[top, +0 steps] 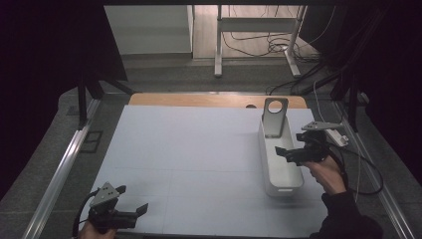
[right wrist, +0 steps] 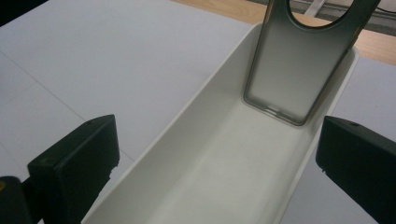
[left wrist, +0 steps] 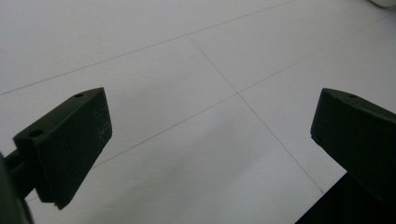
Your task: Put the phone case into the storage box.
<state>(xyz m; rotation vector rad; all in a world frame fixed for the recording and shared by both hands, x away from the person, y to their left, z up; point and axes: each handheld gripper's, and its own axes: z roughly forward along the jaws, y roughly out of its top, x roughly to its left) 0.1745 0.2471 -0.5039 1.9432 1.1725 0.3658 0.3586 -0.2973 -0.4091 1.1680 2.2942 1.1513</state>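
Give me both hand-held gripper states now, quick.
Left hand-held gripper: open, holding nothing, above the table.
Right hand-held gripper: open, holding nothing, over the white bin.

Both tongs agape, empty

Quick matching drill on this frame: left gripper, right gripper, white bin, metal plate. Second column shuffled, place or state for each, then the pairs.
Things:
1. left gripper
2. right gripper
3. long white plastic bin
4. grey metal plate with a round hole

Places or states:
A. leans upright at the bin's far end
B. open, over bare white tabletop at the near left corner
C. lies lengthwise on the table's right side
D. open, over the bin

Pairs: 1-B, 2-D, 3-C, 4-A
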